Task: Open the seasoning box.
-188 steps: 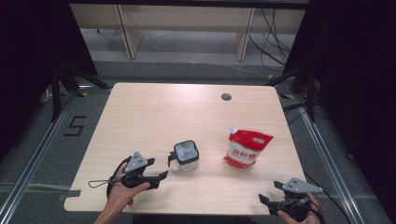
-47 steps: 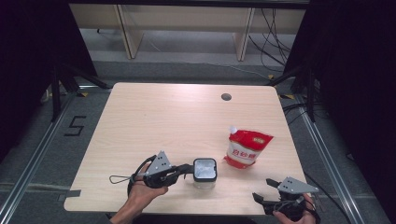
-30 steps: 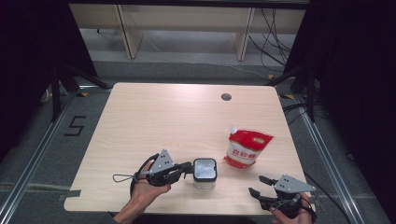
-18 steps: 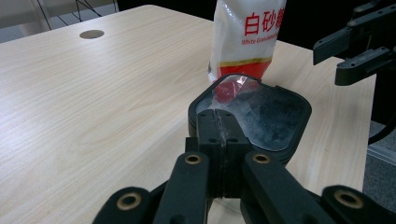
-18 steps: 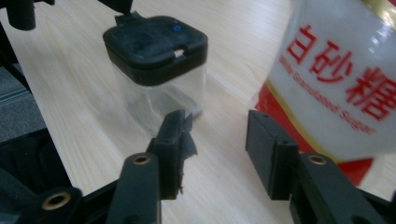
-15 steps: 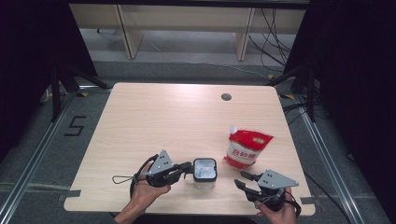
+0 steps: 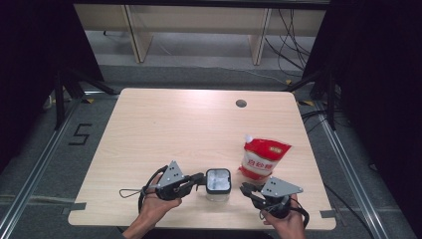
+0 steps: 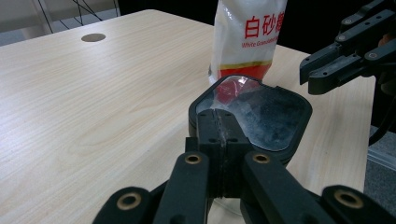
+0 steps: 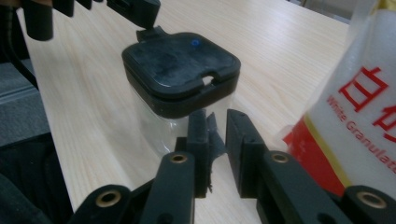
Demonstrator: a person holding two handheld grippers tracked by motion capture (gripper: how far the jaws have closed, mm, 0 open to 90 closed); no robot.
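Note:
A small clear jar (image 7: 218, 182) with a black square lid (image 9: 182, 65) stands near the table's front edge. My left gripper (image 7: 200, 178) is shut on a tab at the lid's edge (image 8: 219, 133), coming in from the jar's left. My right gripper (image 7: 246, 189) is just right of the jar and apart from it. Its jaws have just been closing; a narrow gap (image 9: 217, 126) is left with nothing in it, pointing at the jar's clear wall. A red and white bag of sugar (image 7: 263, 158) stands upright behind the right gripper (image 9: 359, 102).
The wooden table (image 7: 189, 129) has a round cable hole (image 7: 241, 103) at its far right. A person's hands hold both grippers at the front edge. Dark stands and cables lie on the floor around the table.
My right gripper has moved left from the table's front right corner toward the jar, and its jaws have narrowed. The left gripper and the jar have stayed put.

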